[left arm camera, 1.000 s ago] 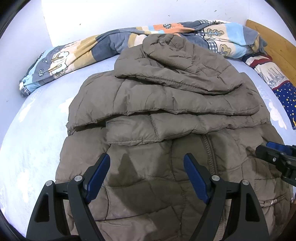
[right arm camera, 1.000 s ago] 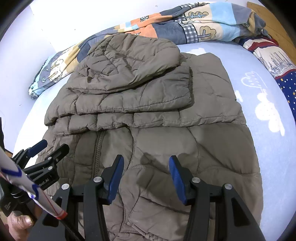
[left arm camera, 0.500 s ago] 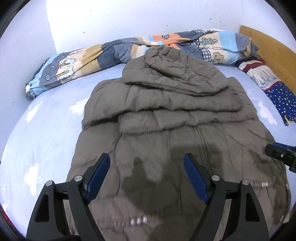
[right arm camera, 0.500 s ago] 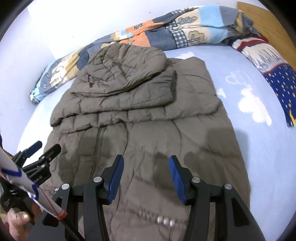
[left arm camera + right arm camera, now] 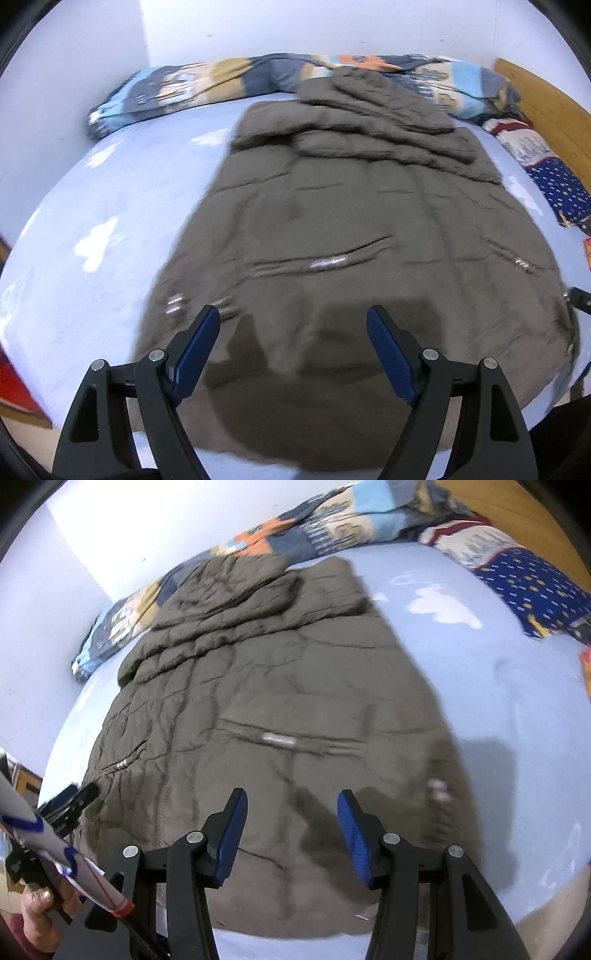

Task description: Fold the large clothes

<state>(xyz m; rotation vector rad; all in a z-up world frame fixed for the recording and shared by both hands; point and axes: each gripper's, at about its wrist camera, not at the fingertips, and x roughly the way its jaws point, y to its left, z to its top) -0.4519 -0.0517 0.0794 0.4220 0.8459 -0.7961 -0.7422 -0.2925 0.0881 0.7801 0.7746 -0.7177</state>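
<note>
Change: both claws have drawn back toward the foot of the bed since a second ago; the coat's near hem, earlier out of frame, now shows in both views.
Coat: the olive-brown quilted puffer coat (image 5: 354, 236) lies flat, front up, on the pale blue cloud-print bed sheet (image 5: 110, 206), sleeves and hood folded across its chest, hood end toward the wall.
Left claw: the left claw (image 5: 293, 350) hovers above the hem, blue pads spread wide, nothing between them.
Right claw: the right claw (image 5: 291, 834) hovers likewise, released, its gap narrower.
Left view only: the full patchwork quilt (image 5: 229, 85) along the wall, blurred.
Right view only: a hand (image 5: 37, 912) gripping the left tool; the starry navy pillow (image 5: 532, 590) seen more fully.
</note>
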